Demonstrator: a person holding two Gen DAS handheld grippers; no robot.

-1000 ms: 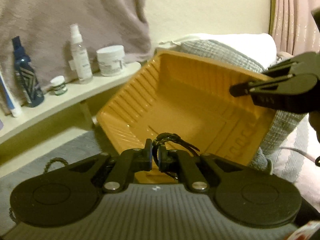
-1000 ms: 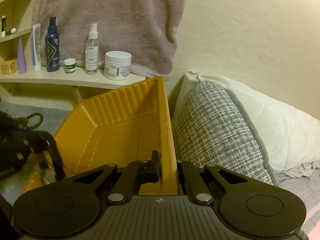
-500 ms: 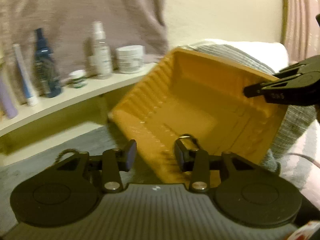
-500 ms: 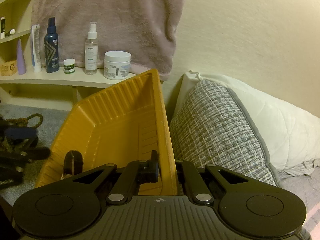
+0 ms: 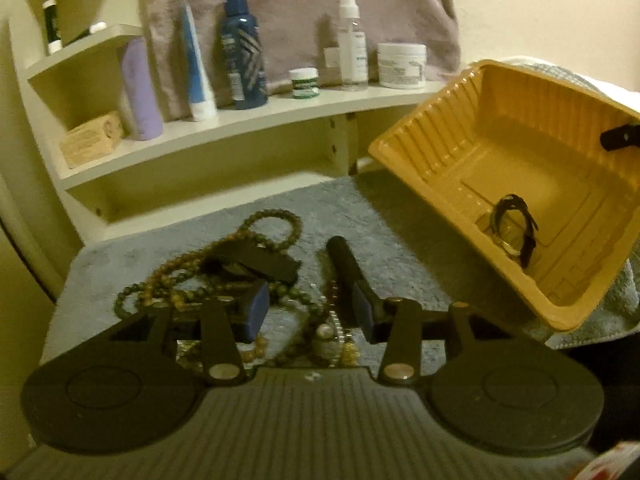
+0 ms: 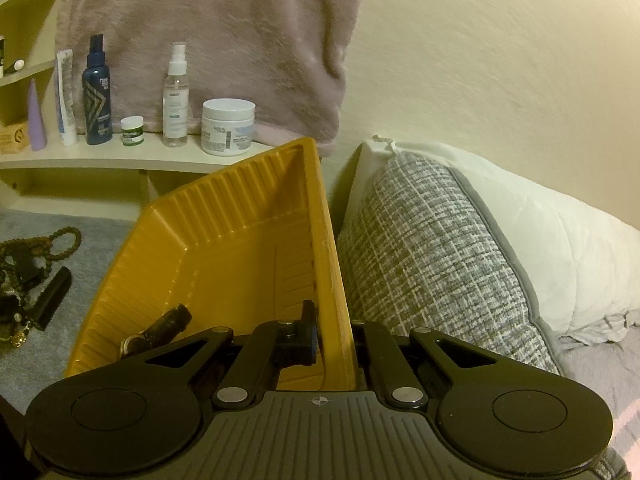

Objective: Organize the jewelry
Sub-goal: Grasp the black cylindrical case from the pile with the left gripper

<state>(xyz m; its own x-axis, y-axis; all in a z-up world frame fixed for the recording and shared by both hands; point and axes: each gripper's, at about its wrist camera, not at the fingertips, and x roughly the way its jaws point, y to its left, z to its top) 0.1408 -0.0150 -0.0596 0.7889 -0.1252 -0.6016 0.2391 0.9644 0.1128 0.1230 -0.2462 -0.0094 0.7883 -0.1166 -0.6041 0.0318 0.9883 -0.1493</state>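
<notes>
A yellow tray (image 5: pixel 436 148) is held tilted, with a black-strapped watch (image 5: pixel 514 228) lying in its low corner; the watch also shows in the right wrist view (image 6: pixel 160 330). My right gripper (image 6: pixel 334 340) is shut on the tray's side wall (image 6: pixel 328 264), and its fingertip (image 5: pixel 620 136) shows on the rim in the left wrist view. My left gripper (image 5: pixel 310 312) is open and empty, just above a tangled pile of beaded necklaces (image 5: pixel 192 276) and black straps (image 5: pixel 344 264) on a grey mat (image 5: pixel 392 240). The pile also shows in the right wrist view (image 6: pixel 24 272).
A cream shelf (image 5: pixel 240 124) behind the mat holds several bottles, tubes and jars, with a mauve towel (image 6: pixel 224 40) hanging behind. A grey woven pillow (image 6: pixel 432 248) and a white pillow (image 6: pixel 560 248) lie to the tray's right.
My left gripper opened and let the watch drop into the tray, then swung left and down to the jewelry pile. My right gripper kept its hold on the tray.
</notes>
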